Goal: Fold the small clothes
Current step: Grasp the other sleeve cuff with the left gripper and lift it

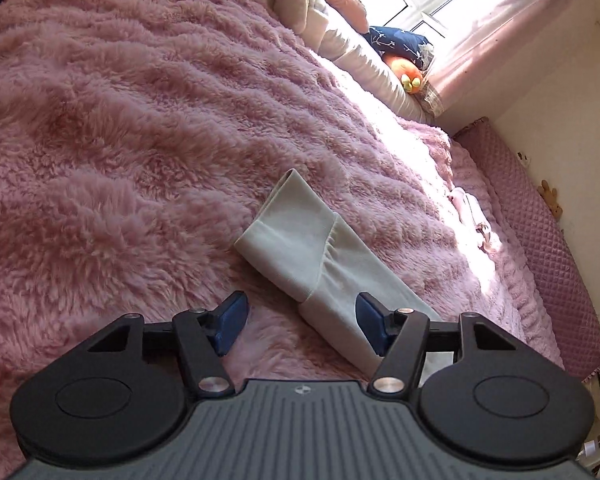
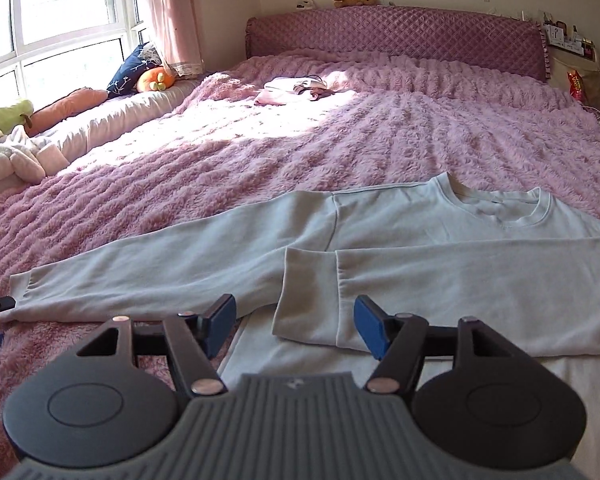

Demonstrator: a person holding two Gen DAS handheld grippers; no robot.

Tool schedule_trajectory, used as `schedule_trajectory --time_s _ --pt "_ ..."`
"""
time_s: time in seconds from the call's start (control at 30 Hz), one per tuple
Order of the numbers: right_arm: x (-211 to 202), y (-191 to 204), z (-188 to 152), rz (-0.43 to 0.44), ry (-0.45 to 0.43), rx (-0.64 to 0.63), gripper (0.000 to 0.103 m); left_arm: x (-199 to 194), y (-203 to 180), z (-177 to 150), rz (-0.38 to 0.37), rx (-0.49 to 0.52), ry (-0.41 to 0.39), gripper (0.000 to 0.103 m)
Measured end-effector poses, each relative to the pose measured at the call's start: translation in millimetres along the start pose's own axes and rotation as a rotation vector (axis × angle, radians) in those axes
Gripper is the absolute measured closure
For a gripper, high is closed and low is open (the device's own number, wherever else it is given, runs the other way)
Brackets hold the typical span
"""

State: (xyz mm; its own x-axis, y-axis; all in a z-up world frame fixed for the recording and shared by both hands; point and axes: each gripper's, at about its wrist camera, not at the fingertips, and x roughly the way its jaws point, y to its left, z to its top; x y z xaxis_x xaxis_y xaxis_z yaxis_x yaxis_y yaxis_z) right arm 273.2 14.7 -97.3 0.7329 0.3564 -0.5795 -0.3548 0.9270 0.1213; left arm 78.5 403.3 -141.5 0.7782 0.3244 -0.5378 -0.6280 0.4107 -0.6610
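A pale grey-green sweatshirt (image 2: 400, 224) lies flat on the pink fluffy bedspread (image 2: 260, 152), collar toward the headboard. One sleeve is folded across the body, its cuff (image 2: 308, 292) just in front of my right gripper (image 2: 295, 326), which is open and empty. The other sleeve stretches out to the left, its cuff (image 2: 24, 292) near the left edge of the right wrist view. In the left wrist view that sleeve cuff (image 1: 284, 240) lies just ahead of my left gripper (image 1: 300, 322), which is open and empty, its right finger over the sleeve.
A small pile of pink clothes (image 2: 292, 90) lies near the quilted headboard (image 2: 396, 36). Pillows and soft toys (image 2: 152, 76) line the window side. A bedside shelf with clutter (image 2: 576, 64) stands at the right.
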Motion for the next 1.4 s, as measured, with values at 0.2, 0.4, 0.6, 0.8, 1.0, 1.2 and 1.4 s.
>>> schedule_trajectory --time_s 0.2,0.4,0.6,0.8,1.0,1.2,1.4 --pt "5 -4 -5 -0.022 0.026 -0.011 0.041 22 6 11 -0.093 -0.093 -0.041 0.032" --pt "7 -6 -9 -0.024 0.040 -0.003 0.041 22 1 20 -0.149 -0.123 -0.050 0.097" --pt "-1 -13 -13 -0.023 0.033 0.004 0.041 1 -28 23 -0.225 -0.061 -0.079 0.097" --pt "-22 -36 -14 -0.038 0.007 0.029 0.041 -16 -87 18 -0.404 -0.042 -0.068 0.097" --pt "-56 -80 -18 -0.080 -0.035 0.066 0.040 -24 -169 -20 -0.585 0.025 0.000 0.097" --pt "-90 -138 -28 -0.136 -0.060 0.134 0.036 -15 -252 -93 -0.731 0.080 0.122 0.097" --pt "-113 -187 -41 -0.178 -0.064 0.182 0.036 -9 -326 -191 -0.847 0.189 0.224 0.097"
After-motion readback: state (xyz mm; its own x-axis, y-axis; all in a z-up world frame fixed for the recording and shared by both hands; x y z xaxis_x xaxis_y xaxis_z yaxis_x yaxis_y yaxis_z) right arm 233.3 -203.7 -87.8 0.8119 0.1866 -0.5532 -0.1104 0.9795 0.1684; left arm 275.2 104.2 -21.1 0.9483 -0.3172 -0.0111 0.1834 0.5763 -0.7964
